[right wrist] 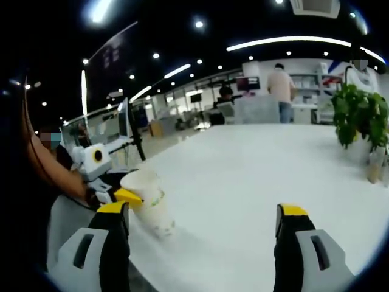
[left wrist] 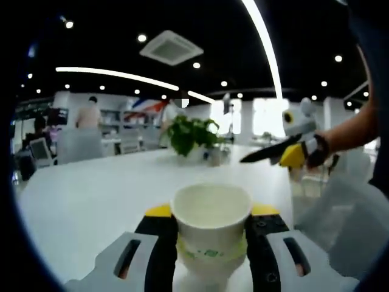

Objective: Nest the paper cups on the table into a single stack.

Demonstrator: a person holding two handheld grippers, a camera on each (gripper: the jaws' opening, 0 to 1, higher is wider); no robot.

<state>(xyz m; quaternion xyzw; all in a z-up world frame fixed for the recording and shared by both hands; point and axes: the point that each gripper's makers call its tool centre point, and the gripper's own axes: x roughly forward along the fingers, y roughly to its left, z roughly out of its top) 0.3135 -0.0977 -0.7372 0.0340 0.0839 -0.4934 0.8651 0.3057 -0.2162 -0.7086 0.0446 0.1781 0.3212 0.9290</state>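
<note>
Left gripper view, bottom centre: the left tool (left wrist: 211, 234) is closed on a paper cup (left wrist: 211, 222), its black, yellow-tipped jaws pressing the cup's two sides. The cup stands upright, mouth open toward the top of the frame; white inside and out, rolled rim, a band of green print low on the wall. It looks like nested cups, a second rim showing below the first, though the print blurs that line. White surface (left wrist: 91, 194) spreads behind it.

Same view, right of centre: the right tool (left wrist: 276, 152) comes in, held by a person's hand (left wrist: 319, 152); black jaws with a yellow tip, nothing between them.

Right gripper view, bottom: the right tool (right wrist: 203, 228) stands wide open, jaws far apart, empty, over the surface (right wrist: 243, 176). Lower left of that frame: the cup (right wrist: 149, 204) in the left tool (right wrist: 121, 196), tilted, at the surface's near edge.

A potted green plant (left wrist: 191, 135) stands at the far side of the surface, mid-frame; in the right gripper view (right wrist: 358, 115) it sits at right edge. People stand in the background.
</note>
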